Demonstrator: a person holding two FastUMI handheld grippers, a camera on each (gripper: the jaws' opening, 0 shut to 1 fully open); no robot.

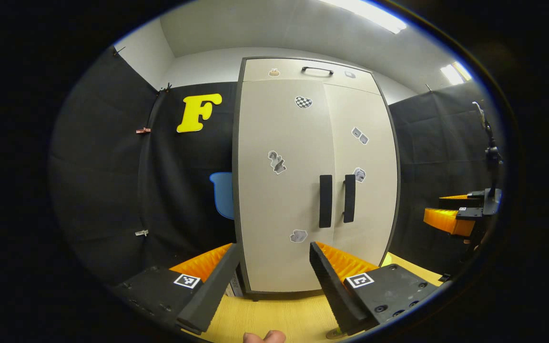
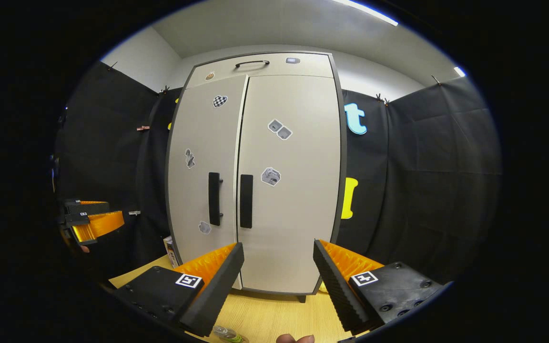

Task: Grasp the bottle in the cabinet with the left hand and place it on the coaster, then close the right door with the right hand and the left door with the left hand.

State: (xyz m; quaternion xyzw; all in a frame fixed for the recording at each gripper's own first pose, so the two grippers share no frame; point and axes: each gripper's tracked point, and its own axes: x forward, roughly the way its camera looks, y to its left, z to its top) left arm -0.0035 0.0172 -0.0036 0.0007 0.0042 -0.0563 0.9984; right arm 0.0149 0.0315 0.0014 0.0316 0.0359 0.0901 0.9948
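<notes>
Apparently both cabinet doors (image 1: 322, 171) are already shut, dead ahead of my tools.
Left tool (image 1: 274, 286) and right tool (image 2: 279, 281) both gape empty, handles (image 2: 230, 200) upright, neither nearer.

cabinet (image 2: 255, 181) — both doors closed | right gripper (image 2: 278, 281) — jaws apart, empty, facing the right door (image 2: 289, 190) | desk (image 2: 274, 317) below

place: recording booth | cues: black cloth walls (image 2: 422, 166), lone cabinet (image 2: 255, 166) on wooden table (image 2: 274, 319), ceiling strip lights (image 1: 370, 14)
</notes>
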